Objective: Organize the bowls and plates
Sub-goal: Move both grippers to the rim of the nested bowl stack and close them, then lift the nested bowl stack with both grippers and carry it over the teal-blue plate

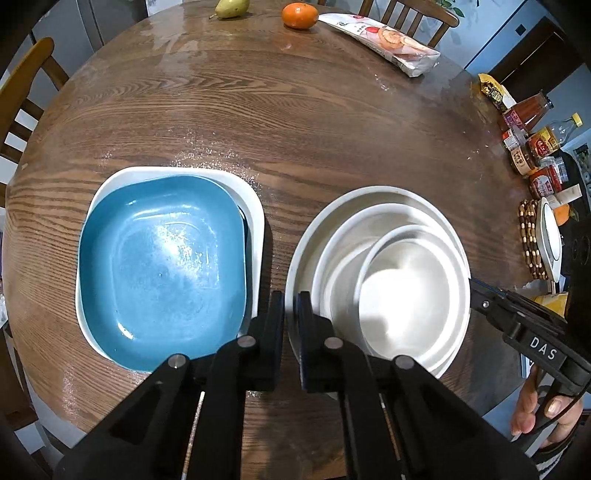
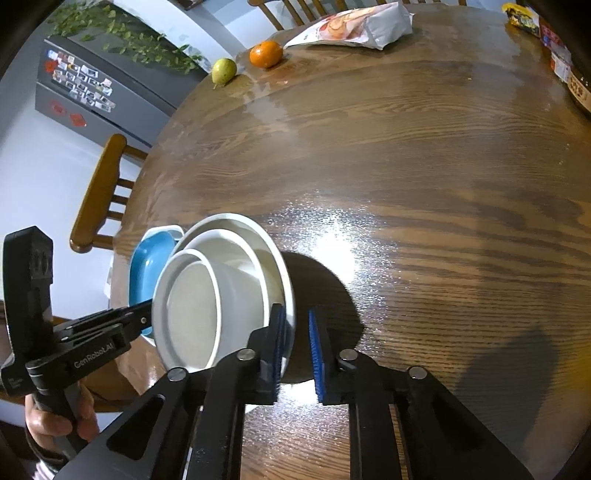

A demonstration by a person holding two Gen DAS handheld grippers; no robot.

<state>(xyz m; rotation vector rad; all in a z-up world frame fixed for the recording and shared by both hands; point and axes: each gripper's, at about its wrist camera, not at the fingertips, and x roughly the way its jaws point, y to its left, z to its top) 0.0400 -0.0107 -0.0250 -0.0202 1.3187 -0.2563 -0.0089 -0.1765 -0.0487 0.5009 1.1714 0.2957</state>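
1. A round wooden table (image 1: 295, 129) holds two stacks of dishes side by side, close but not touching.
2. On the left, a blue square plate (image 1: 162, 266) sits inside a white square plate (image 1: 255, 221).
3. On the right, three round white bowls are nested: a small bowl (image 1: 406, 295) inside a middle bowl (image 1: 332, 240), both inside a large white bowl (image 1: 299, 258).
4. The left claw (image 1: 290, 317) points steeply down. Its jaws are closed tight on the left rim of the large white bowl.
5. The right claw (image 2: 297, 343) is closed to a narrow gap on the opposite rim of that same bowl, which rests against one blue pad.
6. A hand holds each claw's handle.
7. At the table's far edge lie a pear (image 1: 231, 7), an orange (image 1: 300, 15) and a food packet (image 1: 384, 40). Sauce jars (image 1: 532, 147) stand at the right edge.
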